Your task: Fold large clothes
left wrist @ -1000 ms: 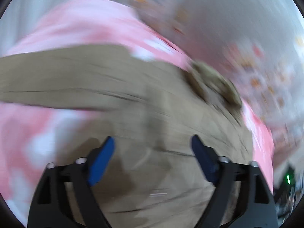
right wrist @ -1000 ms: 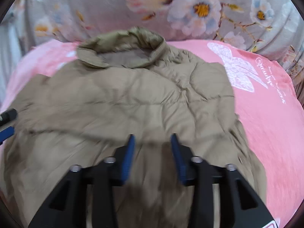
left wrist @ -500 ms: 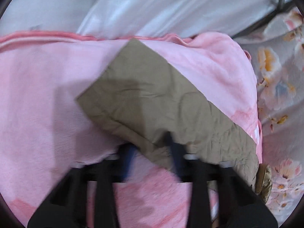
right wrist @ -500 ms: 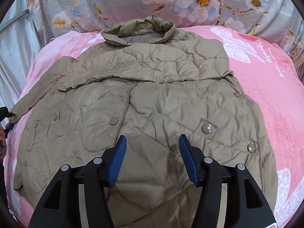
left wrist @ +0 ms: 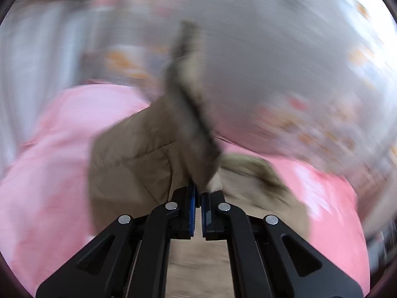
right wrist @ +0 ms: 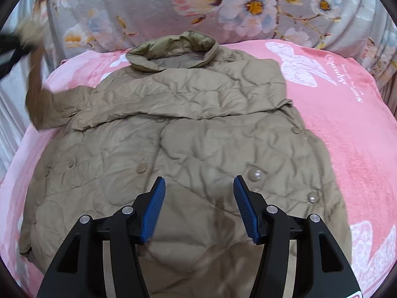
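Note:
A tan quilted jacket (right wrist: 188, 134) lies front up on a pink blanket (right wrist: 347, 129), collar (right wrist: 173, 49) at the far end. My left gripper (left wrist: 198, 197) is shut on the jacket's left sleeve (left wrist: 191, 114) and holds its cuff end lifted off the bed; the view is blurred by motion. The raised sleeve (right wrist: 34, 87) also shows blurred at the left edge of the right wrist view, with the left gripper (right wrist: 15, 42) above it. My right gripper (right wrist: 197, 193) is open and empty, hovering over the jacket's lower front.
A grey floral fabric (right wrist: 248, 7) stands behind the bed. A pale curtain (right wrist: 10, 104) hangs at the left. White butterfly prints (right wrist: 297, 67) mark the blanket on the right of the jacket.
My left gripper has shut on the sleeve and swung it up off the blanket. My right gripper has opened wider and stayed over the jacket front.

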Action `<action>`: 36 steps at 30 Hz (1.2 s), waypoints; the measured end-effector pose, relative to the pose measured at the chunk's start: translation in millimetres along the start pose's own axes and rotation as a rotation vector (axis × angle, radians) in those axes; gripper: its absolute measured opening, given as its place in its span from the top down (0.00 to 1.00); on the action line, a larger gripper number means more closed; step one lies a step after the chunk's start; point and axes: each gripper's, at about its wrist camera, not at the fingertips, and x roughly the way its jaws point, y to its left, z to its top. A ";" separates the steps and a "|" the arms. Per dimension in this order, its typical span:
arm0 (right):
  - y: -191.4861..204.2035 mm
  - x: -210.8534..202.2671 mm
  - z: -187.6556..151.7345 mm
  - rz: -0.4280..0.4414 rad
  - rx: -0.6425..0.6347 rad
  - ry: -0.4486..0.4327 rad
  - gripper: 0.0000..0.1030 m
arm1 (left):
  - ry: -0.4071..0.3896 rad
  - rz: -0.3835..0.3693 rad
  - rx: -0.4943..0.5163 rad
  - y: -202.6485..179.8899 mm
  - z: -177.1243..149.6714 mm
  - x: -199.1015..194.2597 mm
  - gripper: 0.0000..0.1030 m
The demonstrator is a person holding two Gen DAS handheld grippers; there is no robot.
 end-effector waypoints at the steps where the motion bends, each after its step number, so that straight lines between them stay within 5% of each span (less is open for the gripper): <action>1: -4.7 -1.2 -0.1 -0.003 0.008 -0.001 0.45 | 0.023 -0.034 0.017 -17.6 -7.6 6.6 0.98; 4: -20.2 -3.8 -1.0 -0.027 0.029 0.001 0.45 | 0.152 -0.114 0.106 -77.7 -46.2 47.7 0.90; 6: -32.2 -4.2 -1.6 -0.041 0.049 0.007 0.45 | 0.214 -0.080 0.127 -93.5 -73.2 70.3 0.53; 13: -58.2 -0.4 9.2 -0.009 0.110 0.002 0.41 | 0.244 -0.090 -0.010 -47.2 -98.8 69.6 0.40; 20: -76.9 32.8 64.2 0.055 0.191 -0.023 0.41 | 0.225 0.087 -0.200 65.8 -81.1 62.0 0.40; 24: -87.5 67.4 70.9 0.106 0.278 0.039 0.43 | 0.276 0.059 -0.457 139.1 -84.6 74.6 0.44; 25: -86.0 75.1 71.8 0.104 0.283 0.049 0.47 | 0.282 0.042 -0.497 148.6 -85.2 77.8 0.44; 26: -82.9 79.4 73.7 0.096 0.272 0.053 0.60 | 0.288 0.018 -0.532 155.9 -86.0 81.7 0.44; 27: -80.5 80.9 75.8 0.096 0.259 0.054 0.85 | 0.295 0.002 -0.554 159.6 -85.2 85.9 0.44; 28: -77.5 80.7 78.8 0.100 0.249 0.054 0.93 | 0.308 -0.021 -0.580 163.0 -84.8 92.9 0.44; 36: -70.1 10.2 142.8 0.062 0.149 -0.221 0.99 | 0.349 0.096 -0.552 161.4 -83.0 124.3 0.73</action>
